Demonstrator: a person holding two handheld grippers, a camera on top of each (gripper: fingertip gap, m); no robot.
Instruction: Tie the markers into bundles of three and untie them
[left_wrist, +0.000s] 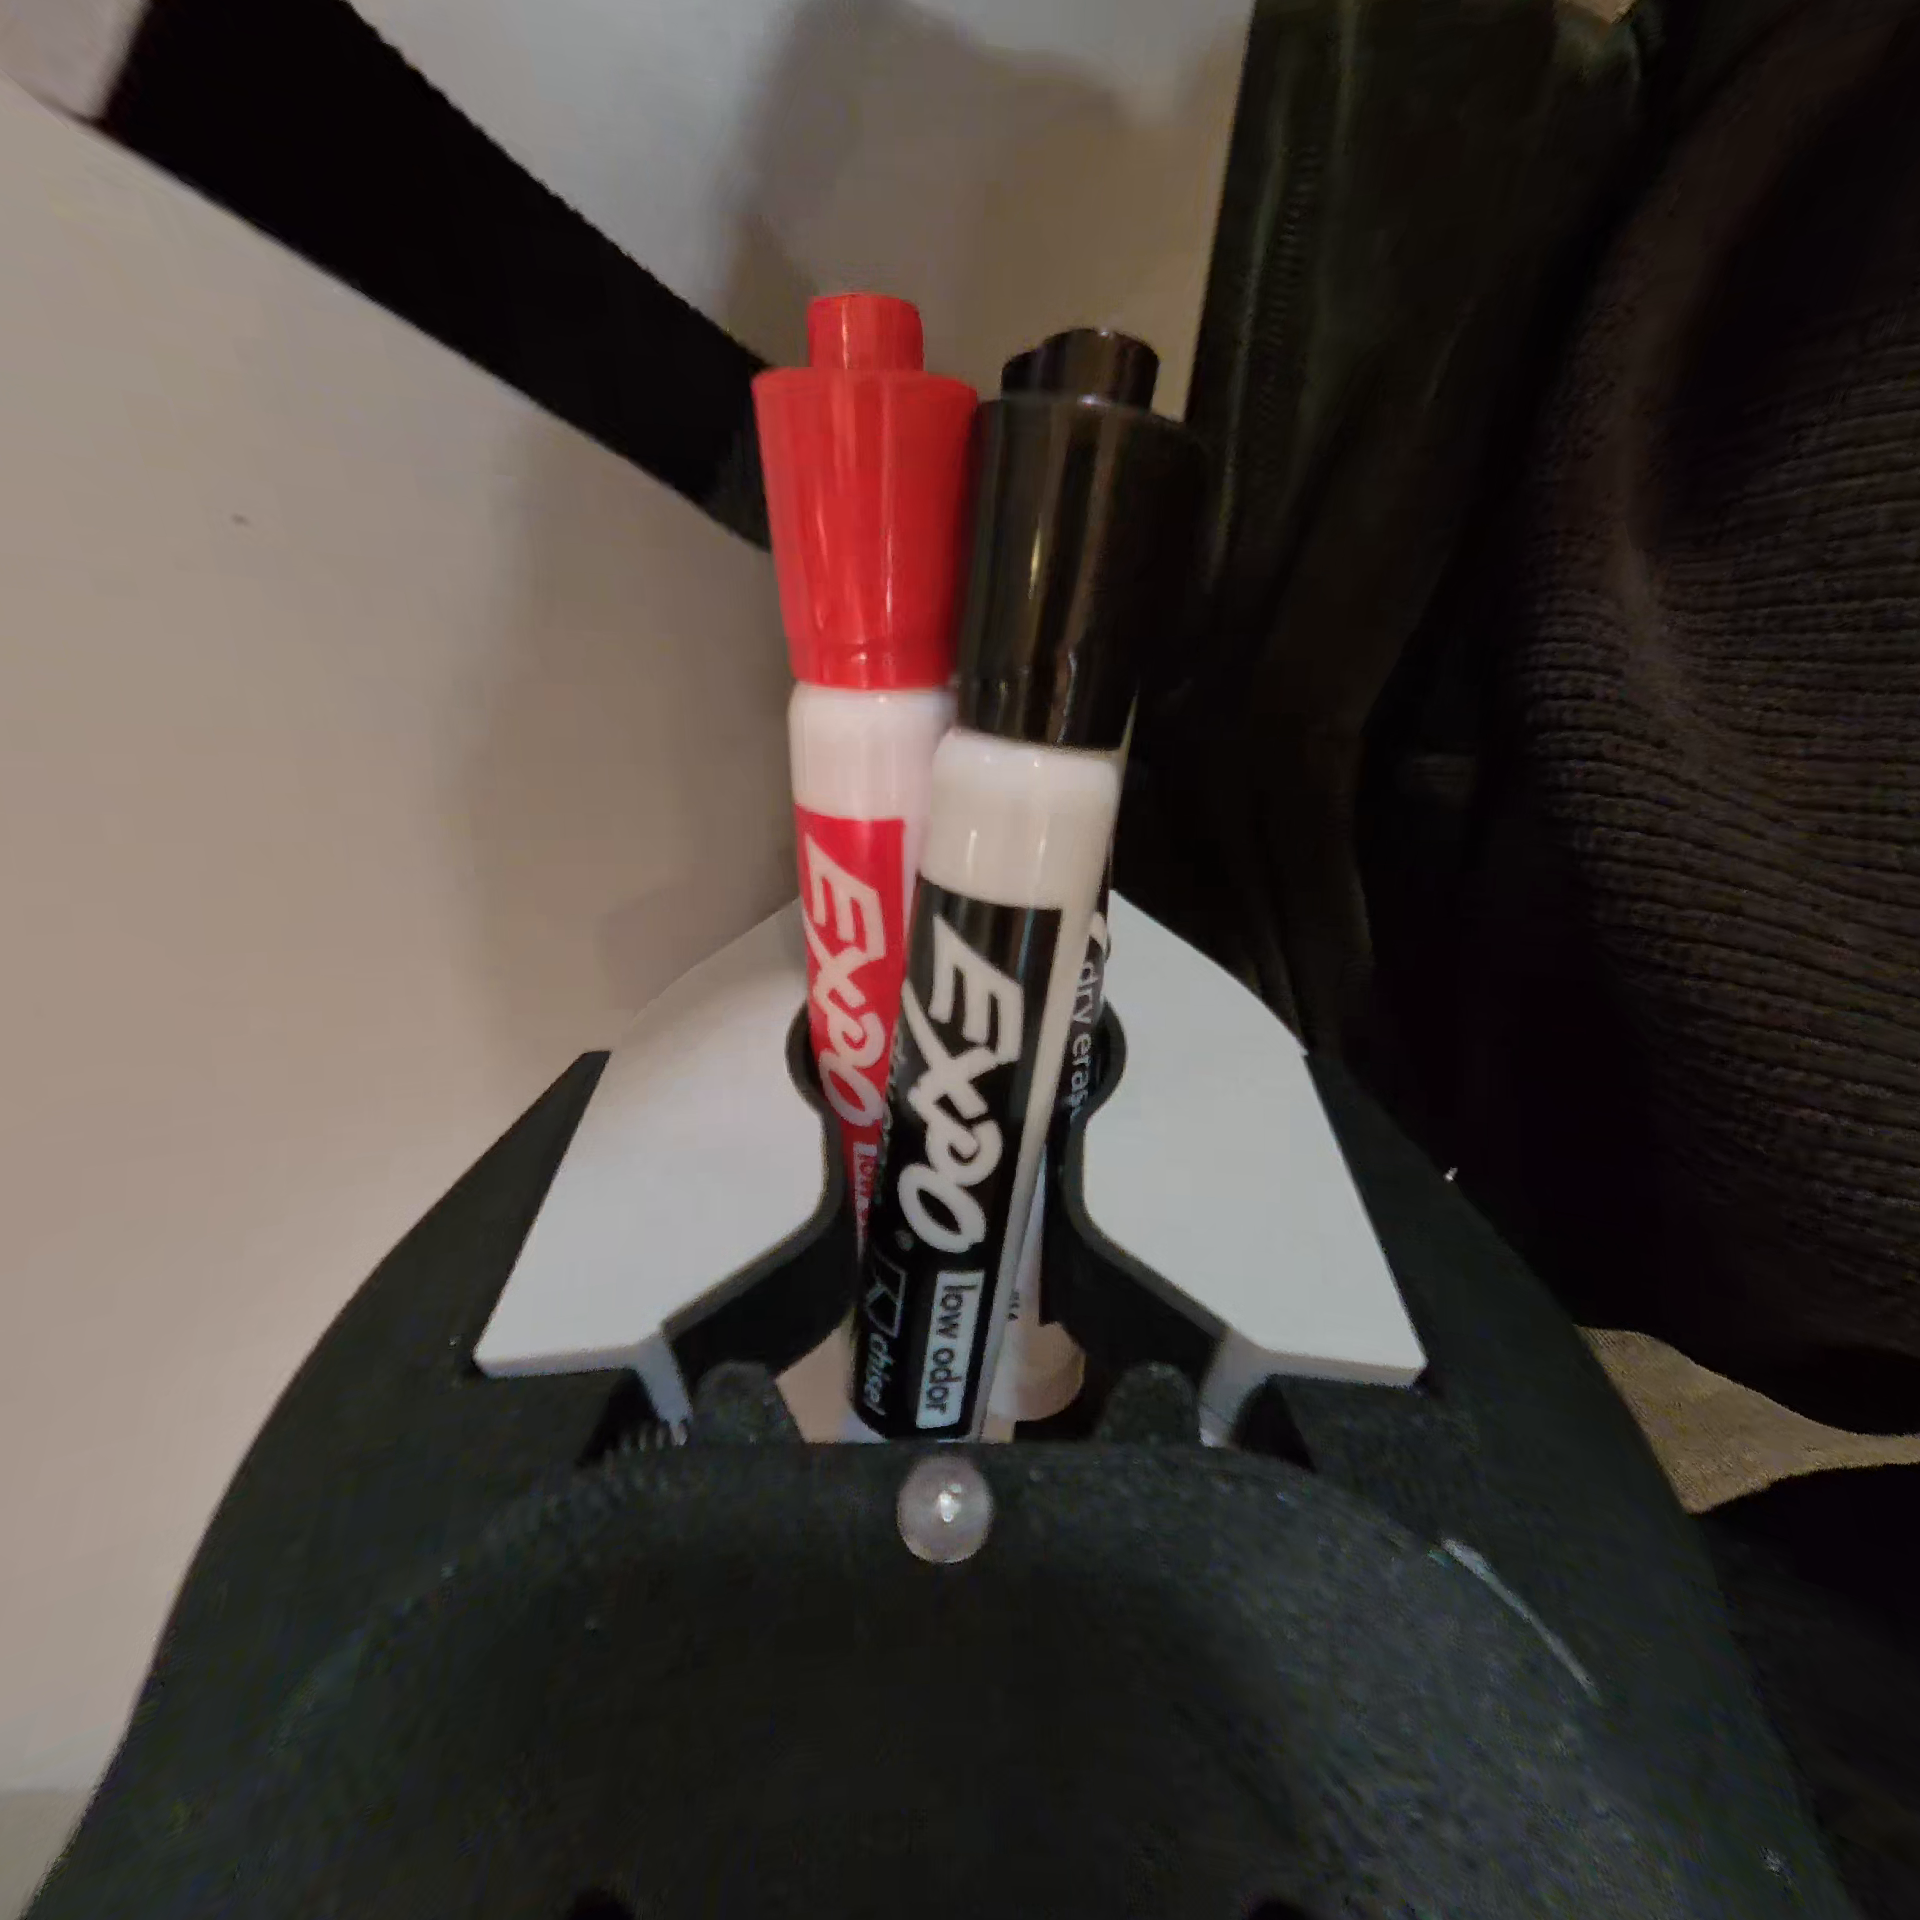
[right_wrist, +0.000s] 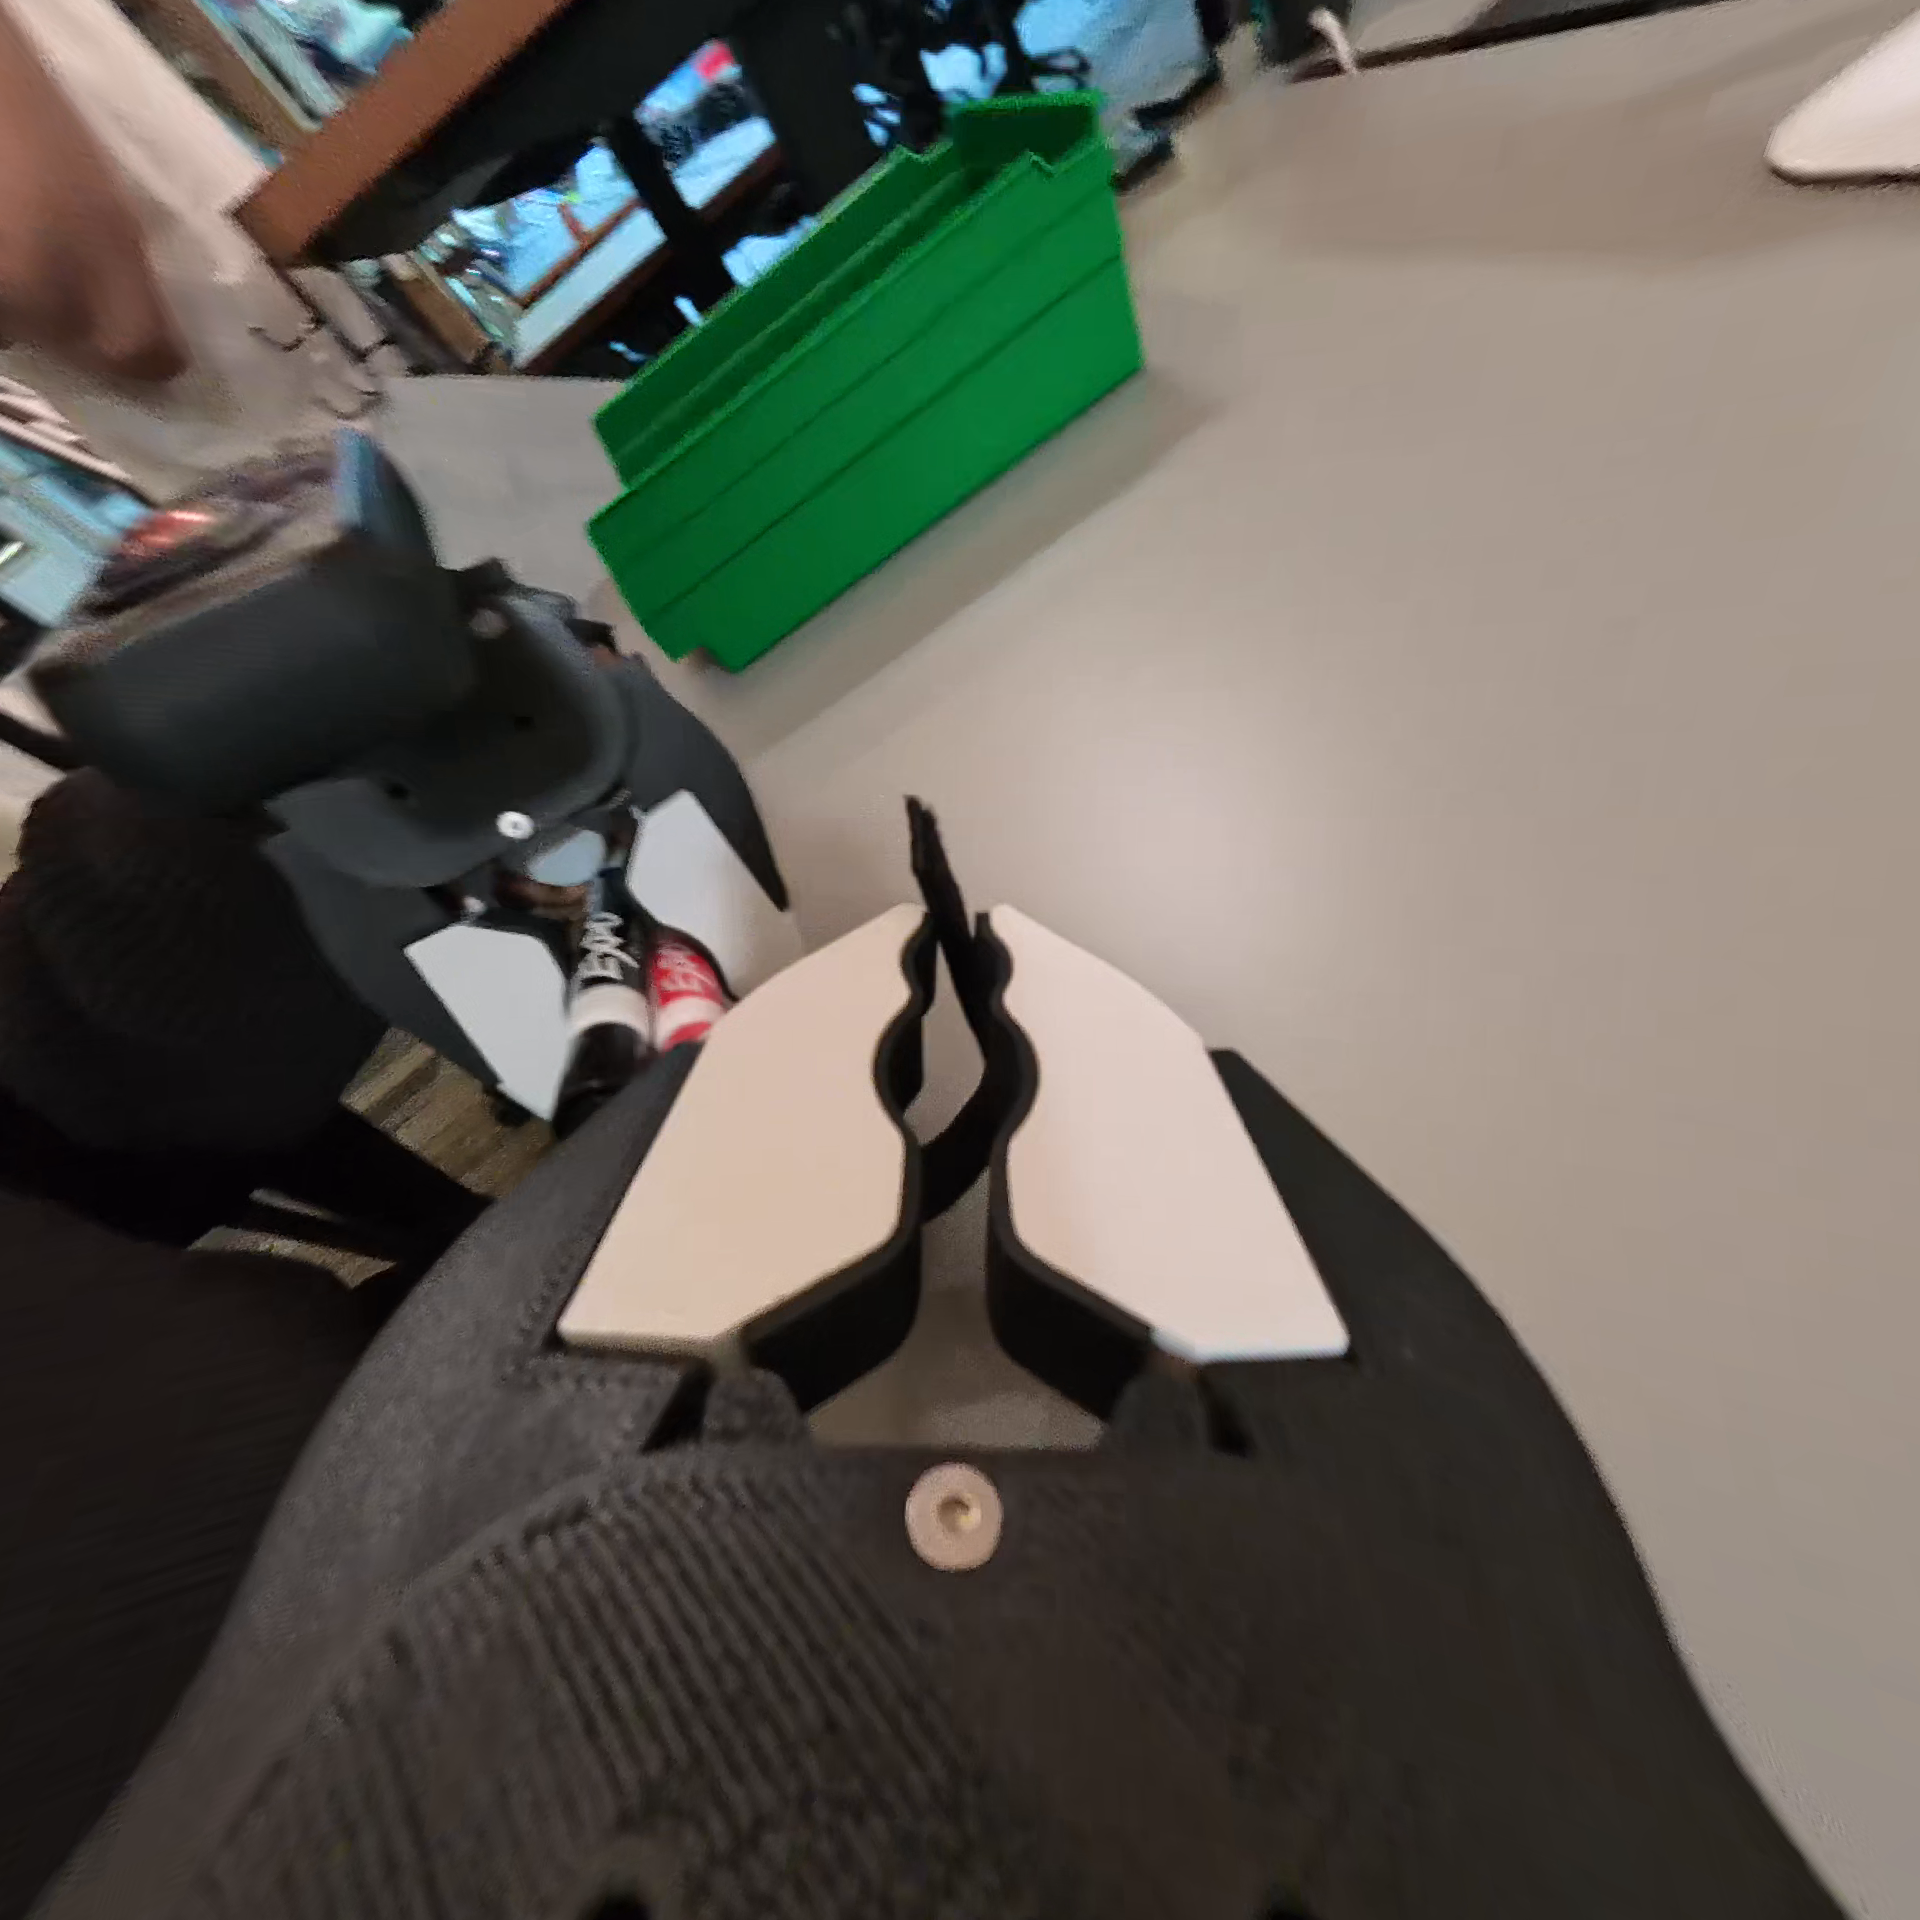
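My left gripper (left_wrist: 956, 1049) is shut on a bundle of markers and holds it upright along its fingers. The bundle has a red-capped marker (left_wrist: 857, 540), a black-capped marker (left_wrist: 1060, 582), and a third with a black cap (left_wrist: 1096, 364) mostly hidden behind them. My right gripper (right_wrist: 954, 920) is shut on a thin black strap (right_wrist: 925, 842) whose end sticks out past the fingertips. In the right wrist view, the left gripper (right_wrist: 623, 966) hangs to the left off the table edge with the markers (right_wrist: 681, 987) in it.
A green plastic bin (right_wrist: 873, 395) stands on the grey table (right_wrist: 1455, 727) beyond my right gripper. A white object (right_wrist: 1849, 114) lies at the far right corner. A person's dark clothing (left_wrist: 1610, 727) fills the right of the left wrist view. One gripper's finger ends stand about 12 centimetres off the other's. About 40 centimetres separates my right fingertips from the white object (right_wrist: 1849, 114).
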